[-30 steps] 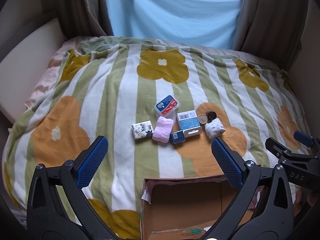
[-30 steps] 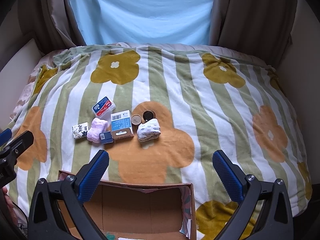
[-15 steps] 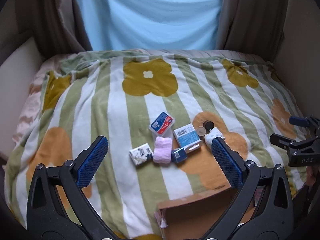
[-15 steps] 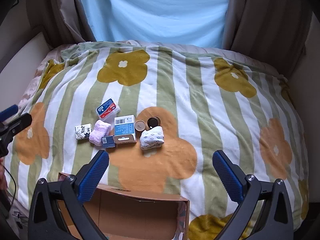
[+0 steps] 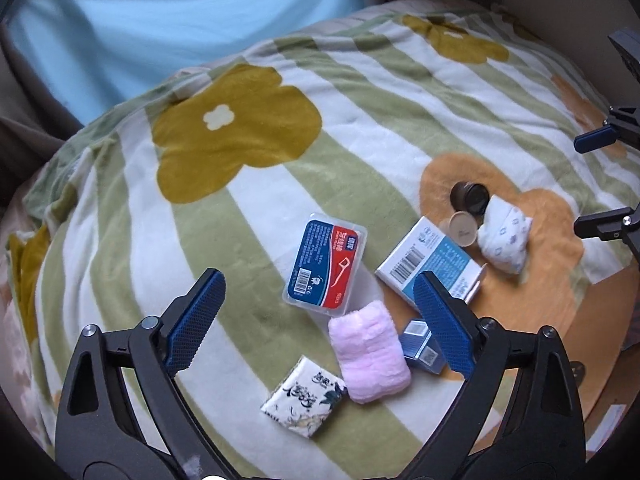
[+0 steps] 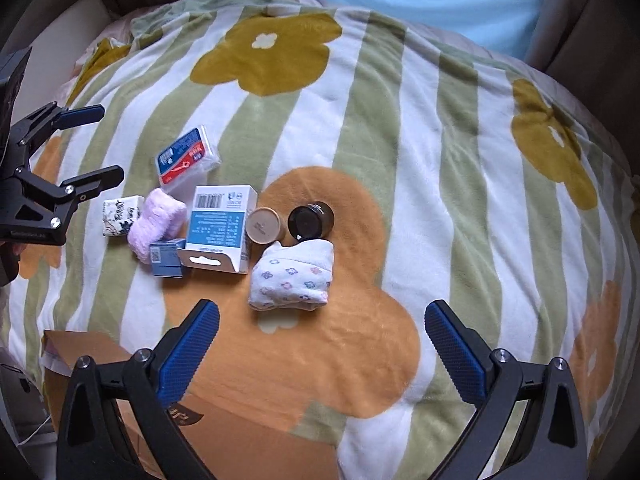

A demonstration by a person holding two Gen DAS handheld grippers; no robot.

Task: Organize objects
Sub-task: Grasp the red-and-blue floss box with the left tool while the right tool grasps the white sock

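Note:
Several small items lie grouped on the blanket: a red-and-blue floss pick box (image 5: pixel 327 266) (image 6: pixel 186 156), a pink folded cloth (image 5: pixel 370 352) (image 6: pixel 157 220), a floral tissue pack (image 5: pixel 305 397) (image 6: pixel 121 215), a white-and-blue carton (image 5: pixel 430 261) (image 6: pixel 221 226), a small dark blue box (image 5: pixel 423 346) (image 6: pixel 166 258), a tan lid (image 6: pixel 264 225), a dark jar (image 6: pixel 312 221) and a patterned white sock bundle (image 5: pixel 505 236) (image 6: pixel 294 276). My left gripper (image 5: pixel 320 324) is open and empty just above the pink cloth. My right gripper (image 6: pixel 322 348) is open and empty, near the sock bundle.
A striped flower-print blanket (image 6: pixel 420 140) covers the bed. A cardboard box (image 6: pixel 224 440) sits at the near edge, also at the lower right in the left wrist view (image 5: pixel 600 360). Blue curtain (image 5: pixel 160 20) and brown drapes stand behind the bed.
Both grippers have moved forward and down toward the group of items, which now looks much larger. The cardboard box has slid to the frame edges. Both stay open.

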